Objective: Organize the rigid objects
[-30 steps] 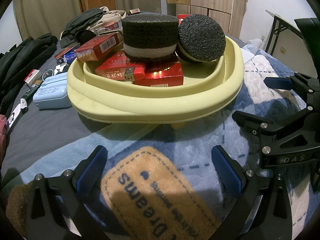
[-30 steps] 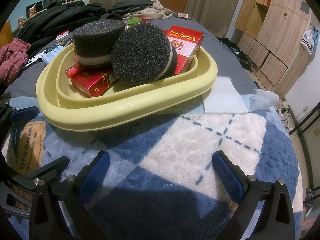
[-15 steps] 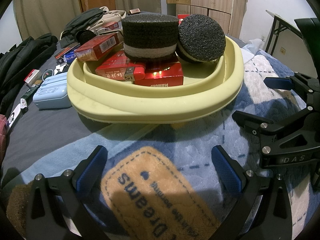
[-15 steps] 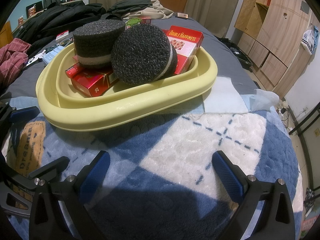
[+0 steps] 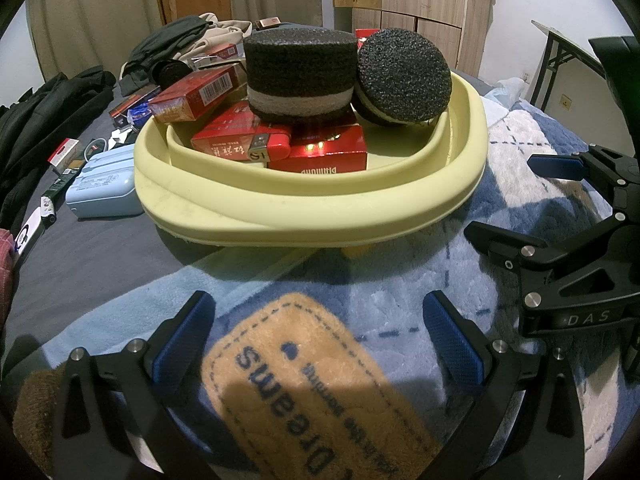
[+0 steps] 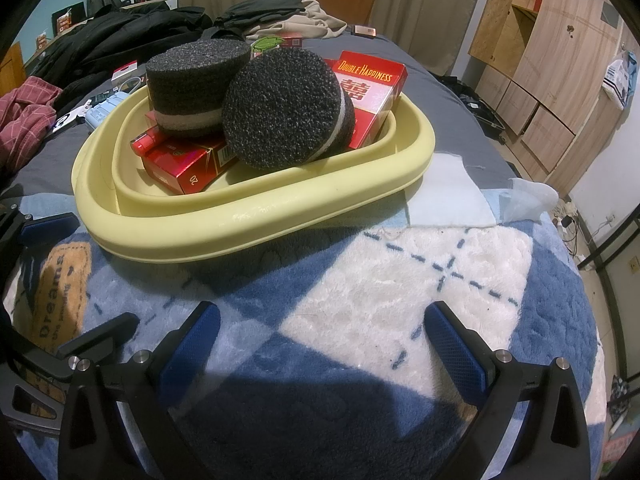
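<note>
Meanwhile both grippers, left [image 5: 318, 330] and right [image 6: 320, 338], hold jaws wide and empty before the yellow tray [image 6: 256, 220].

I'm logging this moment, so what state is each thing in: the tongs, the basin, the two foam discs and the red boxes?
Left tongs: open, empty, over the blanket.
Right tongs: open, empty, over the blanket.
Yellow basin: upright on the blanket, loaded.
Flat foam disc: lying flat on the red boxes.
Tilted foam disc: on edge, leaning.
Red boxes: closed, stacked in the basin.
Blue case: closed, outside the basin.
</note>
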